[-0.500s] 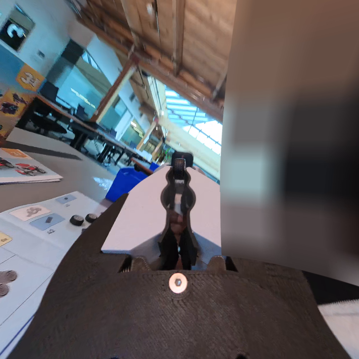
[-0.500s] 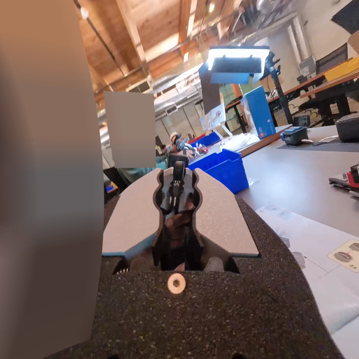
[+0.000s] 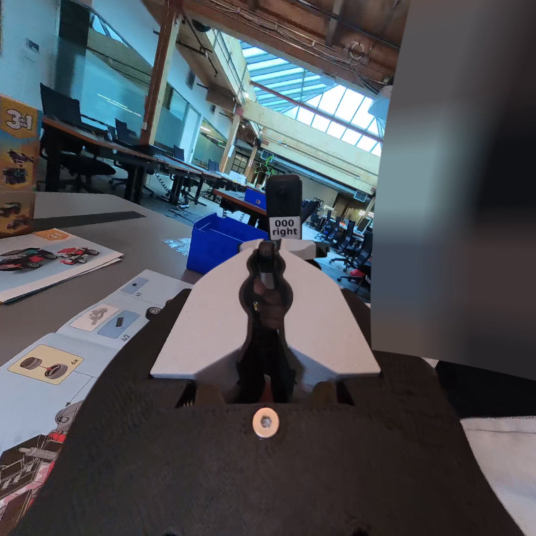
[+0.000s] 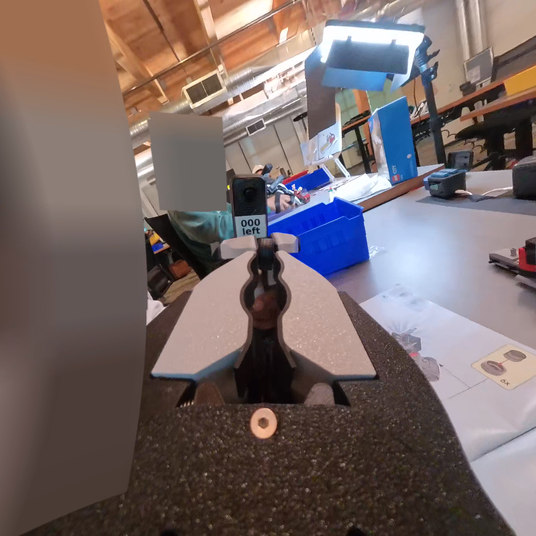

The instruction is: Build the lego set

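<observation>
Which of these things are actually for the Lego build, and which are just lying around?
For the build: held wheel pinched by left gripper and right gripper, open booklet, loose wheel, part-built model, Lego box.
Lying about: blue bin, lamp, blue box.

Your left gripper (image 3: 268, 261) and right gripper (image 4: 265, 261) both have matt grey plastic fingers on rough, grainy black bodies, each with a shiny metal screw (image 3: 265, 422). The instruction sheet (image 3: 58, 362) is smooth paper on your matt grey table (image 4: 435, 246), and the blue bin (image 4: 322, 232) looks like glossy plastic.
</observation>
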The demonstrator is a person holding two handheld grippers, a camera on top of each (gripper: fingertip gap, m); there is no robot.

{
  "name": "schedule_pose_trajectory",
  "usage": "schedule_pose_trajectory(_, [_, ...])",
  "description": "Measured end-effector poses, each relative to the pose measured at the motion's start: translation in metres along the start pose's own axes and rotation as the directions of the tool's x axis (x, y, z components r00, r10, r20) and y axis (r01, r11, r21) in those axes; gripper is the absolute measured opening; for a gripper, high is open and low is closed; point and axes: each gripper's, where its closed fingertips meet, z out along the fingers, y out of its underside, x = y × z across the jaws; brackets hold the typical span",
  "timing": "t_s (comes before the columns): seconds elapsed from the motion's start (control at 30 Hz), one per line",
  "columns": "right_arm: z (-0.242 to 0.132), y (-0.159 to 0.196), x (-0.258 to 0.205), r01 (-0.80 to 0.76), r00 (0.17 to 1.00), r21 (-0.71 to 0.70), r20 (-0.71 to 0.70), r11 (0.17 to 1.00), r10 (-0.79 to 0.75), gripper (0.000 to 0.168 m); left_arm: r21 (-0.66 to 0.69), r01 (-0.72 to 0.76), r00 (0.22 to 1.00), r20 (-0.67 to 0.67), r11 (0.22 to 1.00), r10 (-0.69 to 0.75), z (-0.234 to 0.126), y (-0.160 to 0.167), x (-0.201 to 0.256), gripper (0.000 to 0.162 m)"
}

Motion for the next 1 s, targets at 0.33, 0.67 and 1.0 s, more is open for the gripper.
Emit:
schedule_pose_trajectory(0.33, [0.0, -0.024, 0.018, -0.076, 0.987, 0.329, -0.112, 0.941, 0.119, 0.024, 0.487, 0.329, 0.936, -0.053, 0.809, -0.349, -0.009, -0.03, -0.019, 0.01])
schedule_pose_trajectory(0.67, [0.012, -0.017, 0.013, 0.109, 0.982, 0.211, -0.176, 0.971, -0.072, 0.01, 0.412, 0.202, 0.971, 0.035, 0.888, -0.237, 0.0, -0.023, -0.014, 0.01])
schedule_pose_trajectory(1.0, [0.013, -0.026, 0.004, 0.161, 0.986, 0.106, -0.069, 0.981, -0.154, 0.018, 0.295, 0.08, 0.989, 0.097, 0.952, -0.113, 0.0, -0.023, -0.008, 0.01])
